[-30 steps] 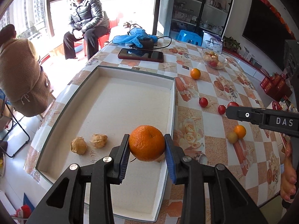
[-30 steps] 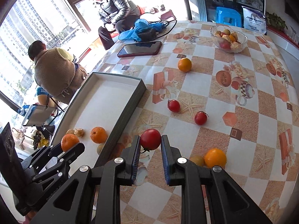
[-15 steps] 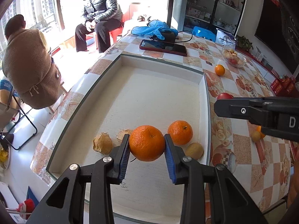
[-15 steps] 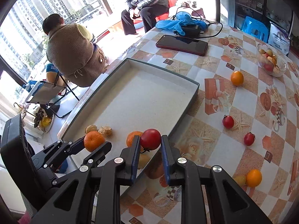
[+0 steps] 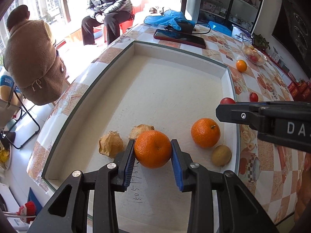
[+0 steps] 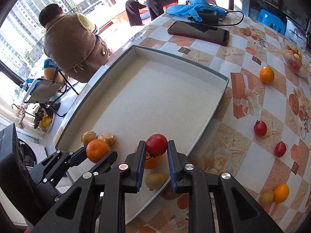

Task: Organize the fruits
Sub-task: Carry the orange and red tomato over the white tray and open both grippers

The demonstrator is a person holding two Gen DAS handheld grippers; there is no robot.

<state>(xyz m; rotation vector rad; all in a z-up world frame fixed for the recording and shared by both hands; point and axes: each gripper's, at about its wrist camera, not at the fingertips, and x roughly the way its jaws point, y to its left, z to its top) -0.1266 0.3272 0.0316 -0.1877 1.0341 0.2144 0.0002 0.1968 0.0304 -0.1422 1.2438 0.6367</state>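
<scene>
- Left tool gripped an orange above the tray.
- Right tool gripped a tomato over the tray's near edge.

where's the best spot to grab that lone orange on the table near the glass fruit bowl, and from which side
Take the orange across its widest middle, coming straight down from above. It is round and sits alone on the flat tablecloth, so any pair of opposite sides would likely serve. Line the tool's fingers up so neither reaches toward the glass bowl, which stands close beside it.
</scene>
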